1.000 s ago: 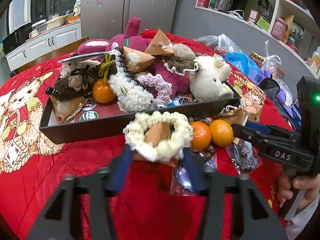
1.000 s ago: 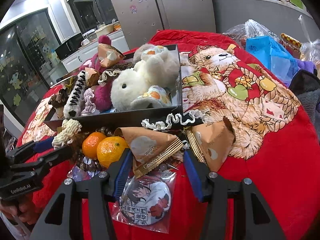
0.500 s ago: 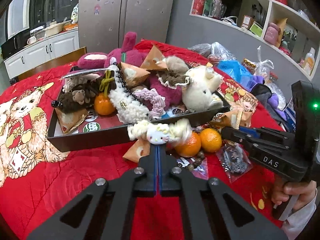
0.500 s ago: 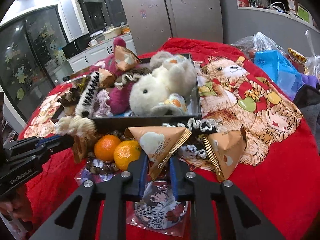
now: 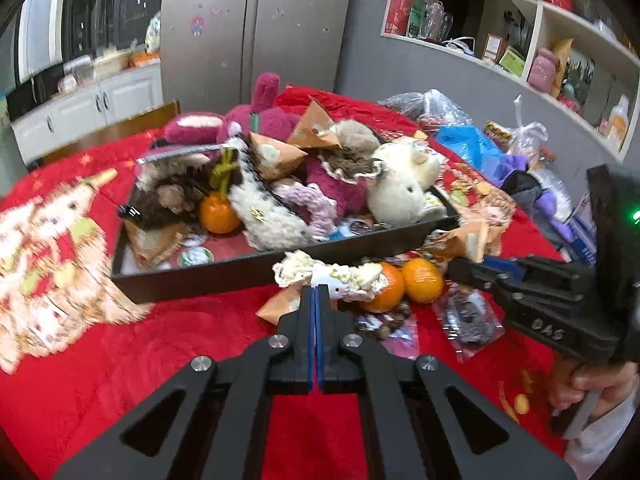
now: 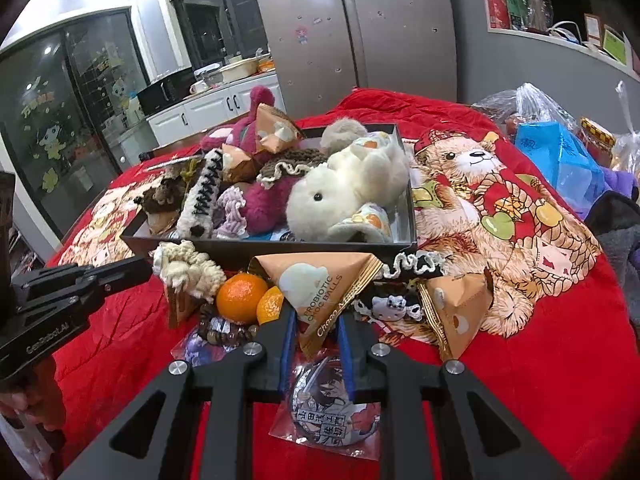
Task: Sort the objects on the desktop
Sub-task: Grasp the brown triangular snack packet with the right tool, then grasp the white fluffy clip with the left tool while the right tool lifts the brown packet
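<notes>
Now both grippers are clamped — left gripper (image 5: 316,294) on the cream knitted scrunchie with a white cat charm (image 5: 334,276), right gripper (image 6: 316,322) on the tan triangular snack pouch (image 6: 320,286), both just before the crammed black tray (image 5: 240,274). Risk: either tumbles off that heap. Pad contact on the scrunchie is hidden.

Both tongs, left (image 5: 316,296) and right (image 6: 314,320), clamped.
</notes>
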The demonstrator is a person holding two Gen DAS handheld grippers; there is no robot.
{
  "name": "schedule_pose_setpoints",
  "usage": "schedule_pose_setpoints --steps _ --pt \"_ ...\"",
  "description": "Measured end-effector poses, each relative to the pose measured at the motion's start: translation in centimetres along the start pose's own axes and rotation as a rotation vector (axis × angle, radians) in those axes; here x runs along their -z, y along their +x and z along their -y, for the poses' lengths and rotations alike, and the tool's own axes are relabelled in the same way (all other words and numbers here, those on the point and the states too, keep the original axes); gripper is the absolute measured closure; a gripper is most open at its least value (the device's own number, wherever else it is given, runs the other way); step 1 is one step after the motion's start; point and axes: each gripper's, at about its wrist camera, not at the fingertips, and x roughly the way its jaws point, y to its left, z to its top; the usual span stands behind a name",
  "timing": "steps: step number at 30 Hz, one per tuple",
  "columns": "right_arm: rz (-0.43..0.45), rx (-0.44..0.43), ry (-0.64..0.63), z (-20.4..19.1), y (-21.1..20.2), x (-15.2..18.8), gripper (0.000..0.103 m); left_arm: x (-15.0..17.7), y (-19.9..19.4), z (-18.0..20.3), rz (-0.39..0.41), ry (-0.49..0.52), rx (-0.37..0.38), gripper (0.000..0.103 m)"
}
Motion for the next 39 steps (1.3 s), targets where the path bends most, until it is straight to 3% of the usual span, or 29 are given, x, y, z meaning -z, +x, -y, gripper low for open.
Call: schedule_pose_setpoints --steps 4,5,7,8,9,11,14,23,25,26,27,32,39 --pt "-0.003 0.008 0.007 0.2 0.2 0.1 0.084 0.1 0.0 0.3 -0.009 0.003 0.010 0.099" --pt "-0.005 0.007 0.009 0.3 0.2 0.2 0.084 0.1 0.1 0.4 -0.012 0.000 0.008 0.094" --pt "-0.005 0.007 0.013 0.4 0.1 0.2 0.084 0.1 0.1 0.3 -0.027 -0.018 0.016 0.070" --pt "-0.005 0.004 0.012 0.4 0.1 0.2 0.084 0.1 0.0 0.2 -0.026 -0.026 0.026 0.045" --pt "-0.006 -0.003 0.008 0.3 0.1 0.2 0.084 0.1 -0.2 0.3 -0.013 -0.026 0.035 0.031" --pt "-0.008 -0.005 0.004 0.2 0.2 0.2 0.084 0.1 -0.9 0.8 0.027 0.007 0.026 0.029" --pt "-0.015 -0.004 0.002 0.2 0.3 0.3 0.084 0.1 -0.4 1.4 0.018 0.053 -0.034 0.025" --pt "-0.021 -0.021 0.000 0.1 0.2 0.3 0.084 -1.0 2.1 0.0 -0.021 0.001 -0.052 0.026" --pt "-0.021 -0.022 -0.001 0.1 0.2 0.4 0.084 -1.3 2.4 0.2 -0.017 0.018 -0.051 0.036" --pt "-0.021 -0.021 -0.001 0.1 0.2 0.4 0.084 -1.4 2.5 0.2 -0.018 0.020 -0.045 0.058" --pt "-0.022 -0.022 -0.002 0.1 0.2 0.4 0.084 -1.5 2.7 0.3 -0.028 0.022 -0.041 0.066" --pt "-0.024 -0.022 -0.003 0.1 0.2 0.4 0.084 -1.5 2.8 0.0 -0.033 0.021 -0.055 0.074" --pt "-0.018 -0.027 -0.009 -0.1 0.0 0.4 0.084 -1.6 1.4 0.0 -0.006 0.021 -0.054 0.077"
